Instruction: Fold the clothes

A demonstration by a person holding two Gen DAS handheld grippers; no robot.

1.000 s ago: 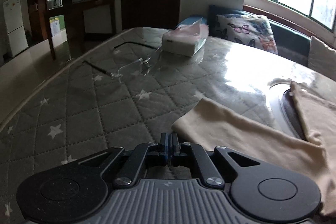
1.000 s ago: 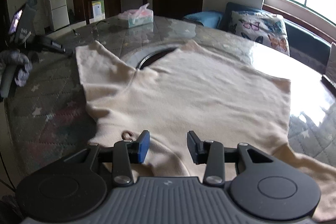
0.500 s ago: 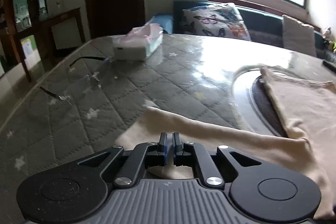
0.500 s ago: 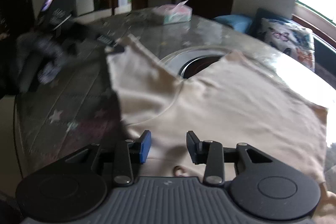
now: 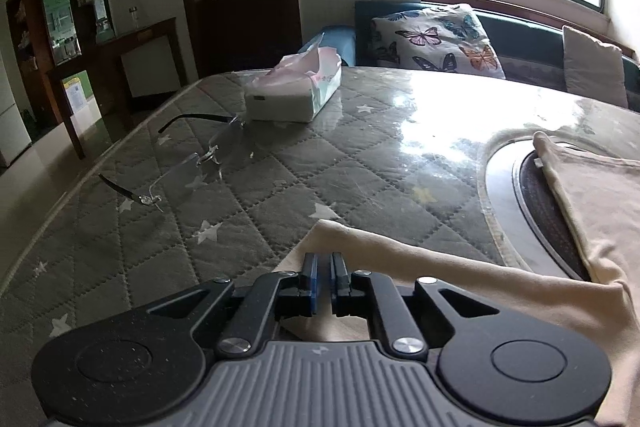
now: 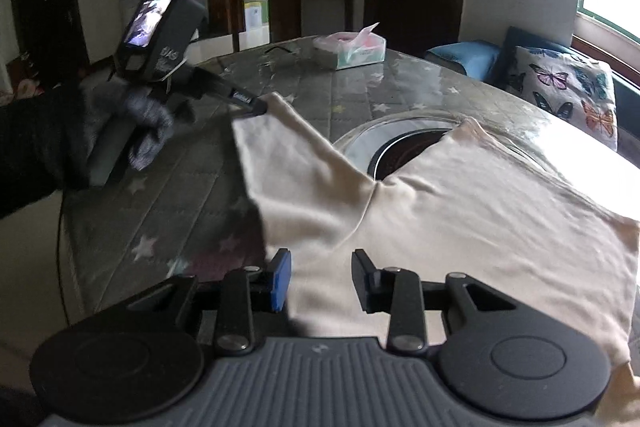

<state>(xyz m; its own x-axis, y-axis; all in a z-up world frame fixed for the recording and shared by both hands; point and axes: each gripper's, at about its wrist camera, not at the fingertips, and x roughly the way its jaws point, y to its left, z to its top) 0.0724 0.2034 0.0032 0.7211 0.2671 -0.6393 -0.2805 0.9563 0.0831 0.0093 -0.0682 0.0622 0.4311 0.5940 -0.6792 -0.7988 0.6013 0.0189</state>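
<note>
Bench [image 5: 280, 179], covered by a quilted star-print cloth, with a round inset plate [image 6: 400, 143] at its middle. A cream shirt [image 6: 460, 211] lies spread flat across the right half, partly over the plate, its sleeve [image 6: 288, 155] running far-left as the long axis. Left gripper [image 6: 256, 107], seen from the right wrist view, is at the sleeve's far tip; its jaws are nearly together and appear to pinch the cuff, though blur leaves the contact uncertain. Right gripper [image 6: 320, 279] sits at the shirt's near edge, jaws part open and closing, cloth beneath but not yet clamped. The sleeve fold therefore falls to the left gripper, drawing rightward onto the body. Tissue box [image 5: 294, 91] and glasses [image 5: 188, 159] lie far-left, well apart.
</note>
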